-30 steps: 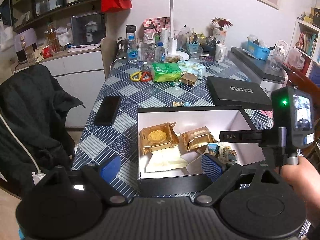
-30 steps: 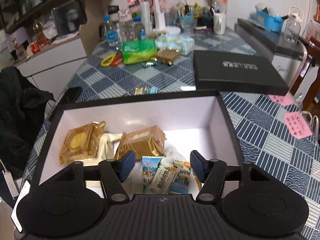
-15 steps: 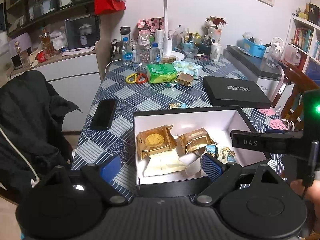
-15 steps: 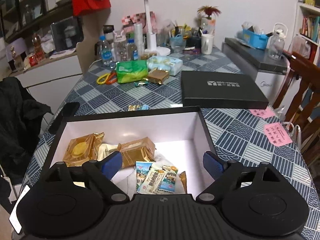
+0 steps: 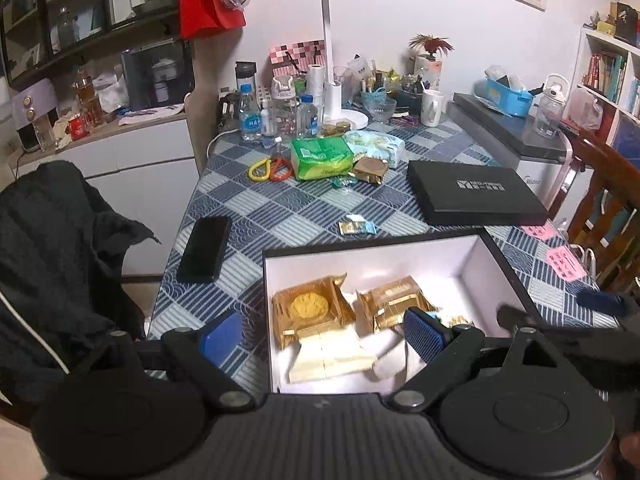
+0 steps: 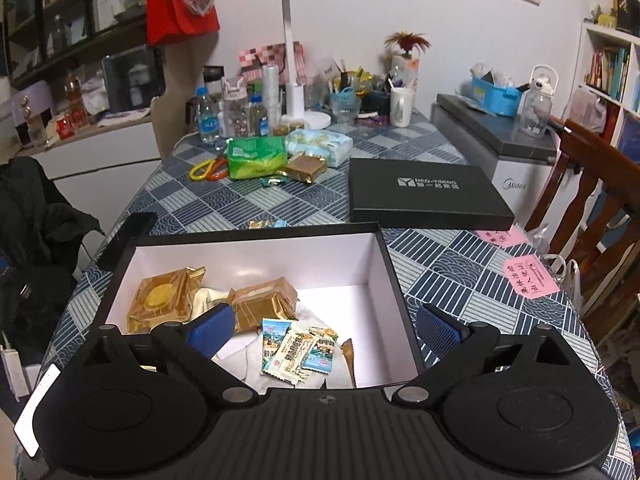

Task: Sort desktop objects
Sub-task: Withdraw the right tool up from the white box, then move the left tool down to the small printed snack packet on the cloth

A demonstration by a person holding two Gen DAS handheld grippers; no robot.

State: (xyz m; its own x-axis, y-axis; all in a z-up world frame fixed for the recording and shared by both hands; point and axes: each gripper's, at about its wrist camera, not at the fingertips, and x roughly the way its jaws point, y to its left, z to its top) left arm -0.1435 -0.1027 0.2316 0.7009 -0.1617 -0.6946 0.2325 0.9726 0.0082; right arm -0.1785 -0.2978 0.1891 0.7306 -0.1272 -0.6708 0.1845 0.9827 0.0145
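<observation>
Table: blue-and-white checked cloth, crowded along its far edge with bottles, a white lamp and cups.
Box: open, black outside and white inside, at the table's near edge, under both grippers.
Lid: flat and black, lying on the cloth just beyond the box, toward the right.
Phone: dark, face up, left of the box.
Right gripper: over the box; jaws opening, already spread wide, nothing between the pads.
Left gripper: over the box's left wall; fingers spread wide, holding nothing.
Gold packets: two inside the box, side by side toward its back left.
Snack sachets: a small fanned bunch on the box floor, near the front, below the right gripper.
Green pack: on the cloth far behind the box, beside a pale blue pack.
Candy: small wrapped piece on the cloth just behind the box's far wall.
</observation>
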